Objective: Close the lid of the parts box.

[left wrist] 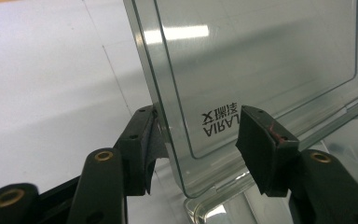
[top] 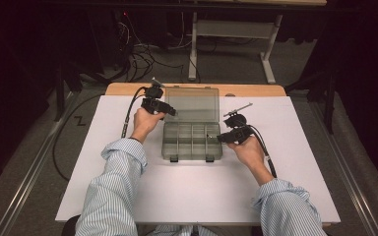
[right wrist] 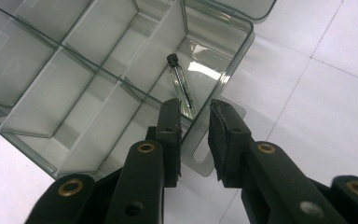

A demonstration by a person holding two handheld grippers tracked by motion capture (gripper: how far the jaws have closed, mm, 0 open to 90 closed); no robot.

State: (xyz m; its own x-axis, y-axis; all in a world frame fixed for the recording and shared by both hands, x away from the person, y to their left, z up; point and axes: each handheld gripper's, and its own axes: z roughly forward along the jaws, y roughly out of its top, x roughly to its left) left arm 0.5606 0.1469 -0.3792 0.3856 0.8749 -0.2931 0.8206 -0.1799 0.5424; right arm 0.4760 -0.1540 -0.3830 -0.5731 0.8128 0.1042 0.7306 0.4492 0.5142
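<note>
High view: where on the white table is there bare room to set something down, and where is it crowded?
Bare: the wide strip of the table between the organizer box and the near edge, plus the margins outside each hand. Crowded: the middle, where the left gripper straddles the raised lid and the right gripper sits at the box's right wall.

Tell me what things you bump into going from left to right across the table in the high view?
left hand with the left gripper → open clear box → right gripper → right hand
</note>
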